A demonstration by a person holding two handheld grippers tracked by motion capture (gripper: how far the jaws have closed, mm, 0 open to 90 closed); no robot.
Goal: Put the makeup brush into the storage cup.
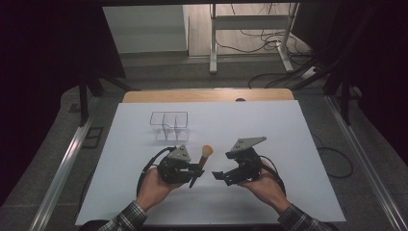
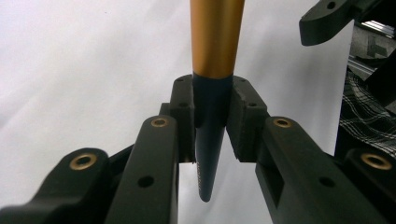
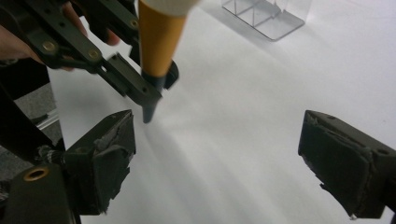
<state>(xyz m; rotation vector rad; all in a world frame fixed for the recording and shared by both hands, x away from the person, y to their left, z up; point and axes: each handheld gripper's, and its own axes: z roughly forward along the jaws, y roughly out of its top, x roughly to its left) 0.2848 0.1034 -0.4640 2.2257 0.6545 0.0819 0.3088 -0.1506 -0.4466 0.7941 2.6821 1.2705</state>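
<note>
Near the front edge of the white table (image 1: 144,202), my left gripper (image 1: 192,169) clamps the makeup brush (image 1: 204,158) by its dark handle, clear organizer (image 1: 169,126) behind, while my right gripper (image 1: 220,175) gapes empty, so I should carry the brush upright and lower it gently.

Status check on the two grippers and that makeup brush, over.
Left gripper shut on brush, bristles up. Right gripper open, empty, beside it. Clear organizer behind, path unobstructed.

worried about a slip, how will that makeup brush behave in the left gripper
The makeup brush looks stiff and light. Its smooth, tapered handle could slide between the left gripper pads. Set down, its round body would probably roll.
</note>
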